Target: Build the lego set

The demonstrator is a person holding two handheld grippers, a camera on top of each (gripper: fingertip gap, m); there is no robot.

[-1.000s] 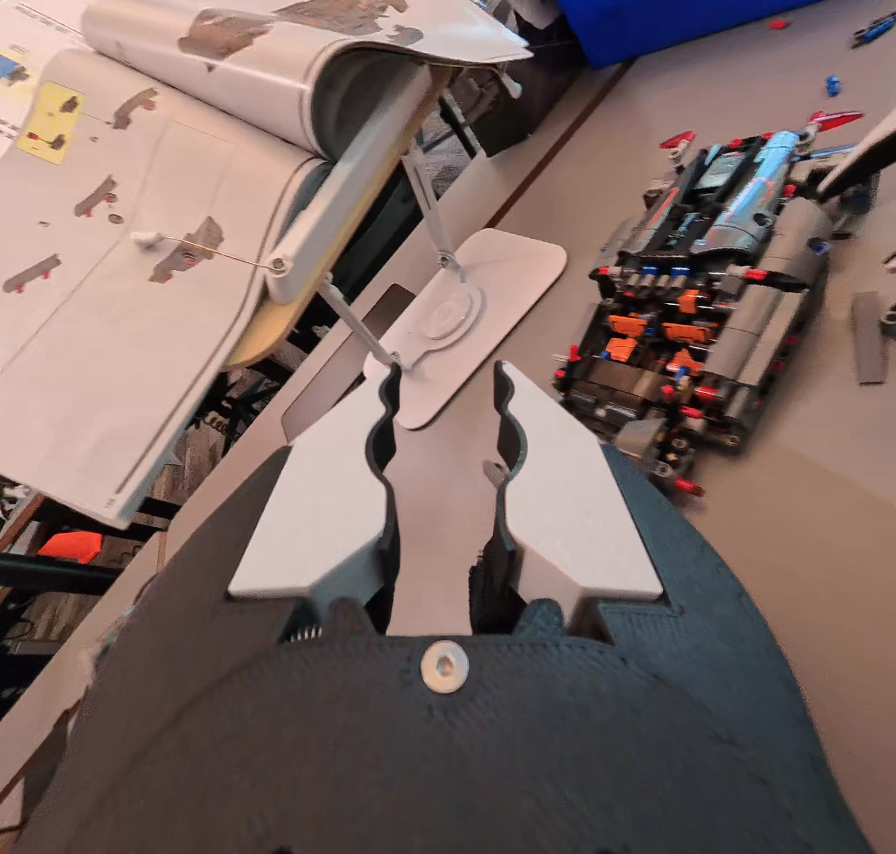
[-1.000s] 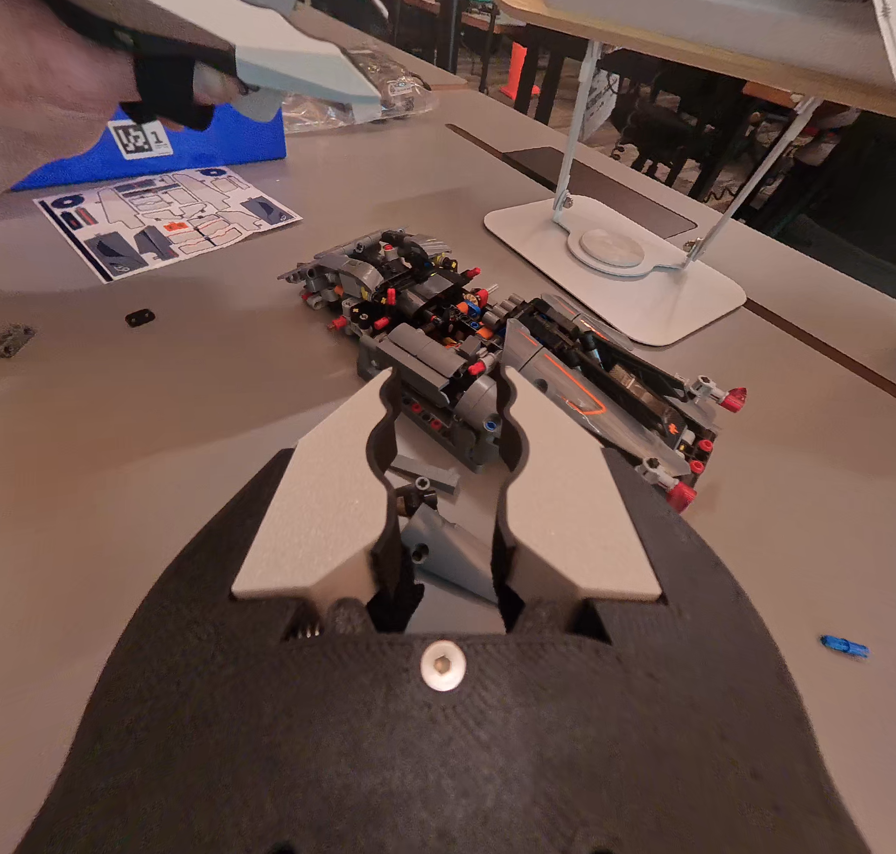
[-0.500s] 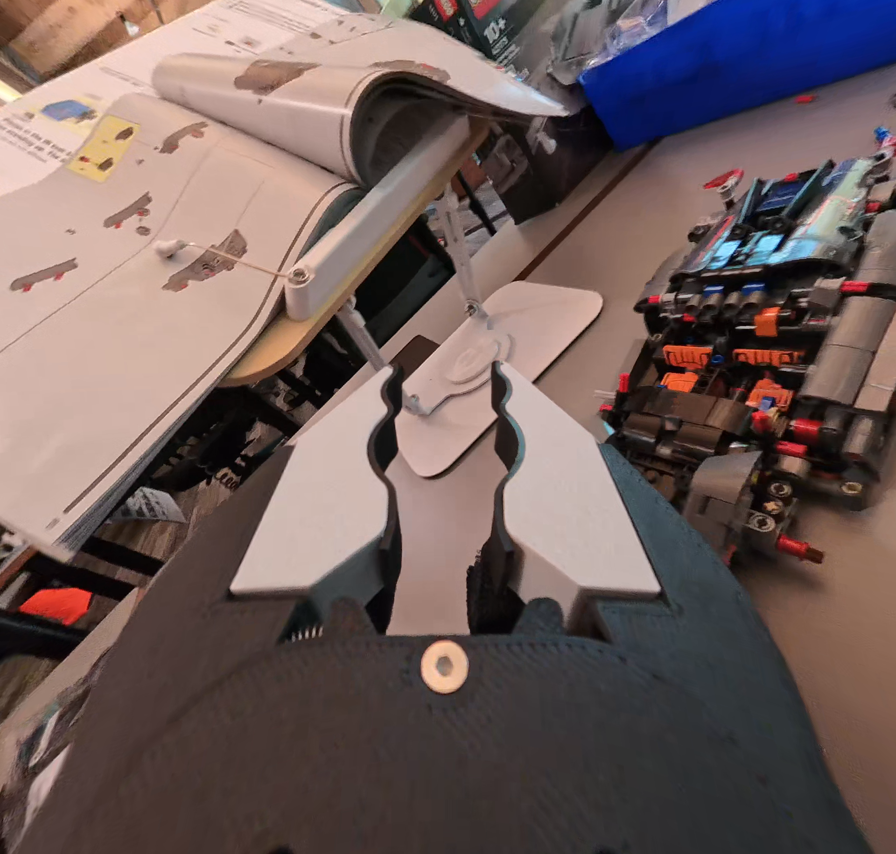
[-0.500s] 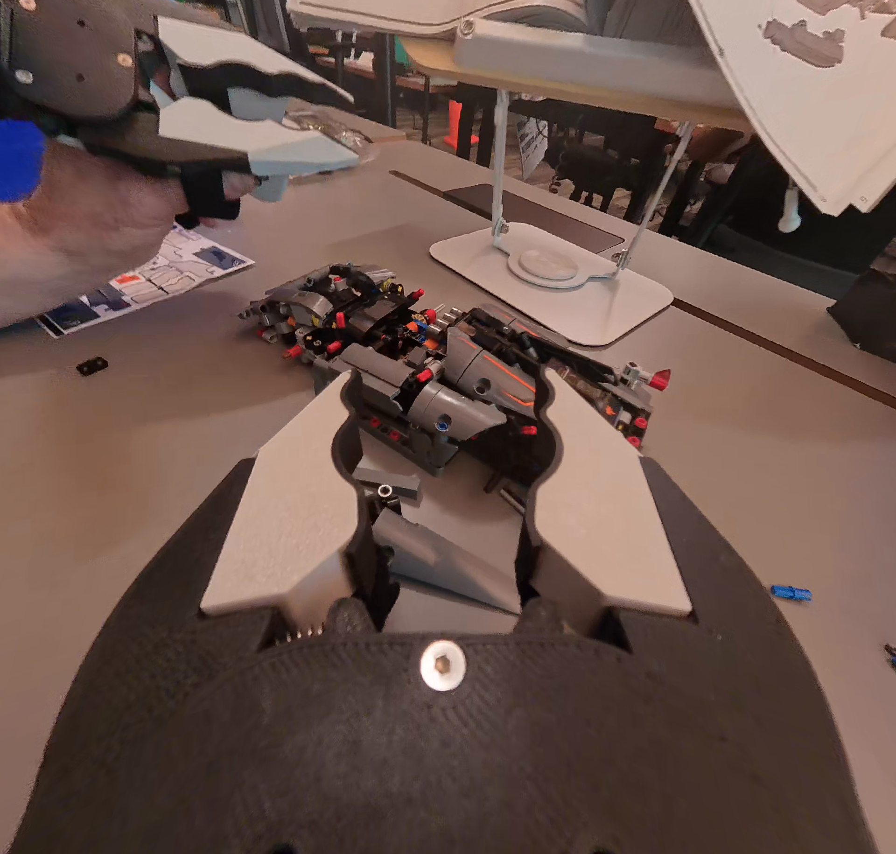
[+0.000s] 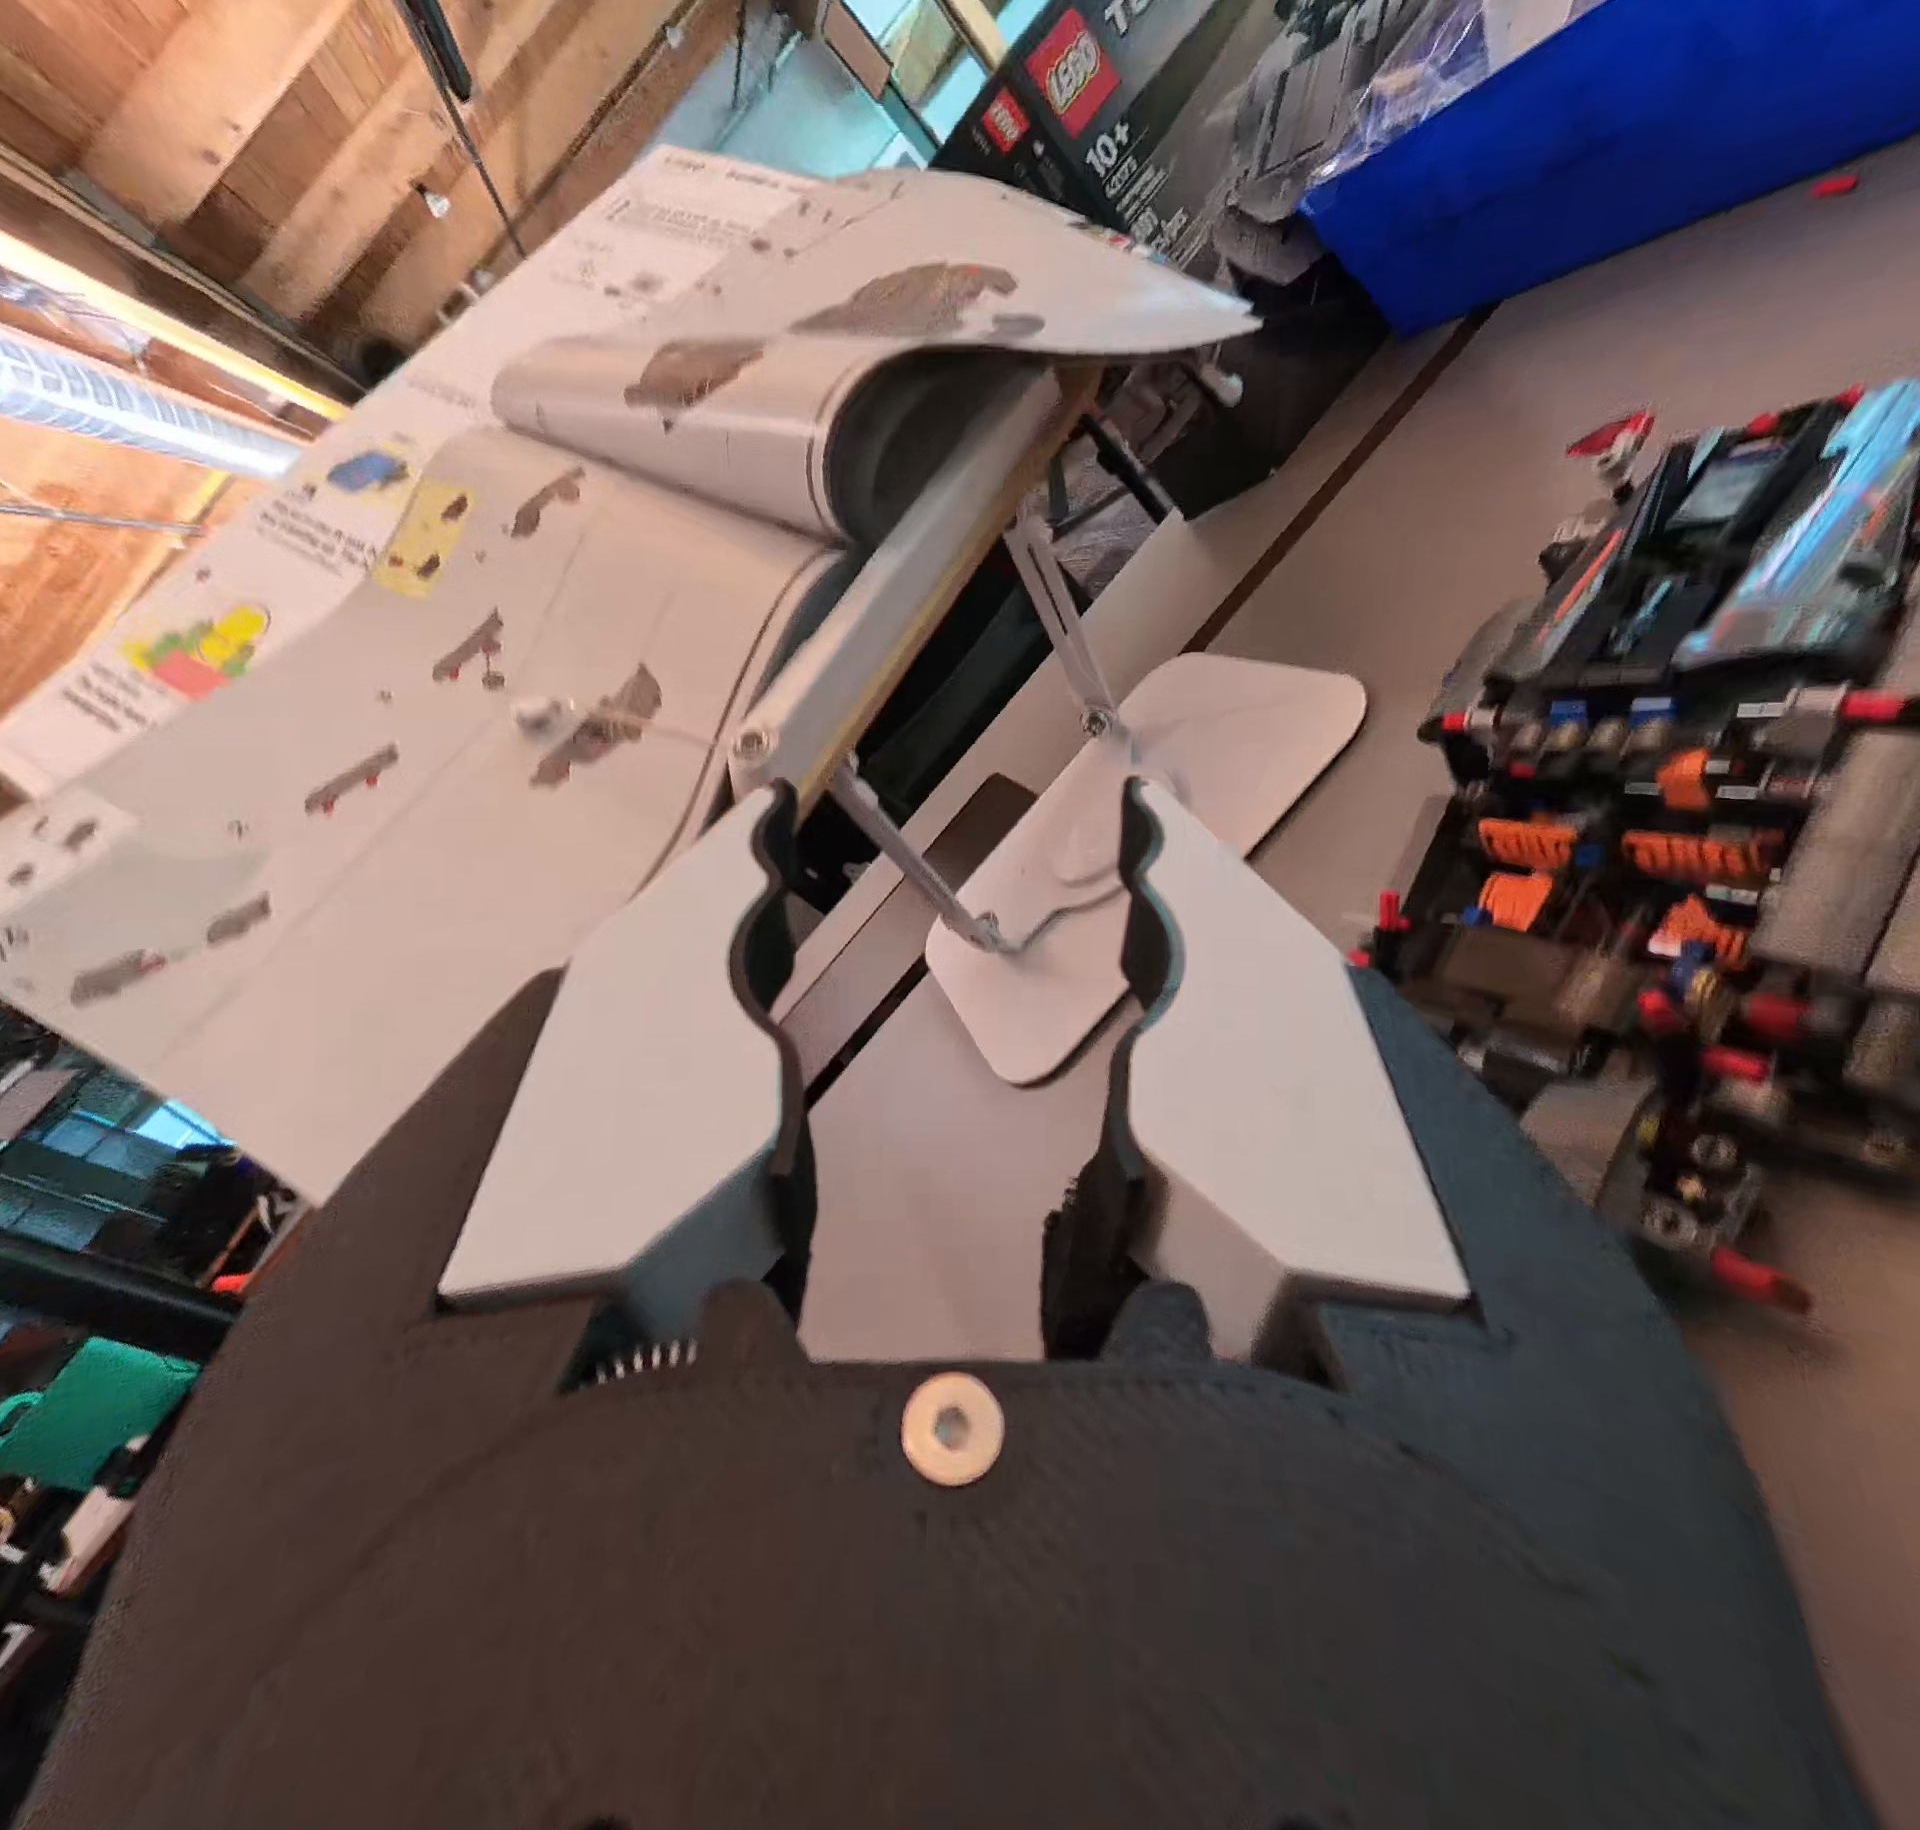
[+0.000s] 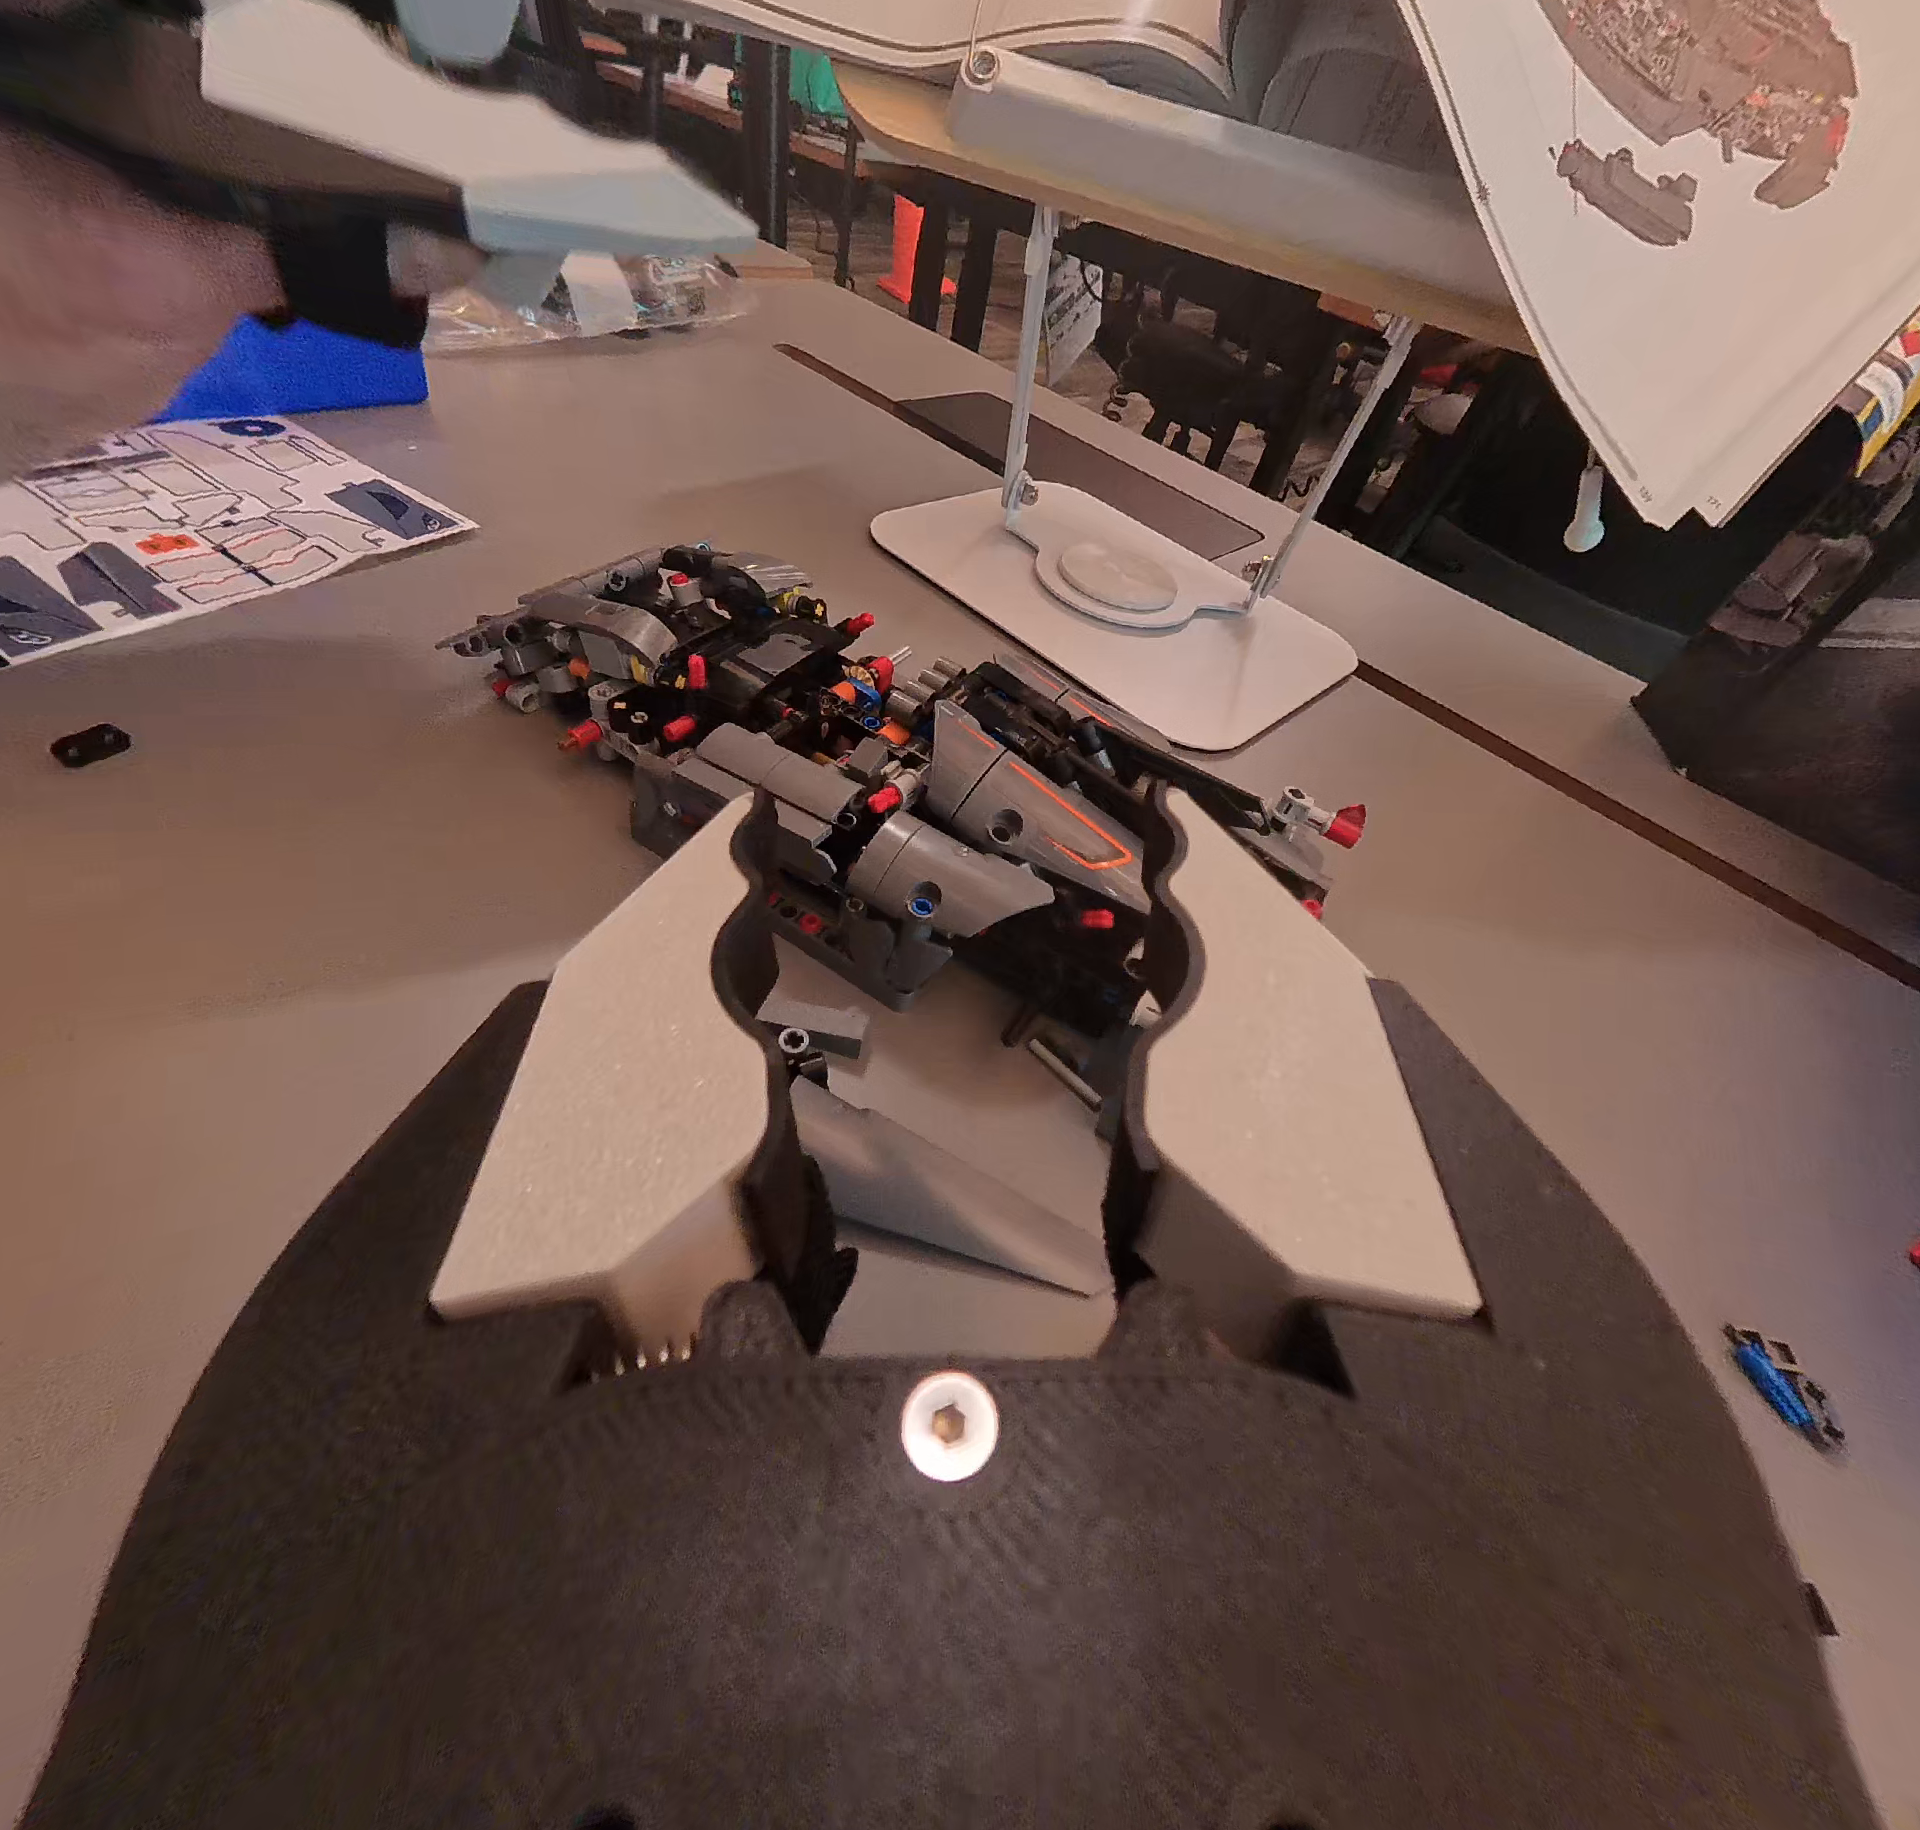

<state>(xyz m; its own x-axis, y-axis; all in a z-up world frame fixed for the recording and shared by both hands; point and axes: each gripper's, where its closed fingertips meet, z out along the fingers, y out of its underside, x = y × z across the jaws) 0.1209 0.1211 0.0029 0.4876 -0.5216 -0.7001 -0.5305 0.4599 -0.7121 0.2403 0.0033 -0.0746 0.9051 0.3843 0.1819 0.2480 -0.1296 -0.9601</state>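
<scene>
The part-built Lego car [image 6: 883, 741], grey and black with red pins and orange parts, lies on the grey table [image 6: 312, 949]. My right gripper [image 6: 956, 824] is open and empty, just in front of the car. A loose grey panel [image 6: 935, 1198] lies low between its fingers, touching neither as far as I can tell. A small grey piece [image 6: 816, 1027] lies ahead of it. My left gripper [image 5: 956, 814] is open and empty, raised and pointing at the book stand's base [image 5: 1226, 741]. The car [image 5: 1683, 845] is to its right. The left gripper also shows, blurred, in the right wrist view [image 6: 468, 149].
The open instruction book [image 5: 468, 689] sits on a white stand [image 6: 1122, 606] behind the car. A sticker sheet [image 6: 208, 523], a black piece [image 6: 91, 744] and a blue pin [image 6: 1782, 1385] lie on the table. A blue bin [image 5: 1621, 118] and the set's box [image 5: 1122, 87] stand at the back.
My right jaws have opened wide, and the grey panel stays low between them. My left gripper has opened wider, moved closer to the stand and tilted up.
</scene>
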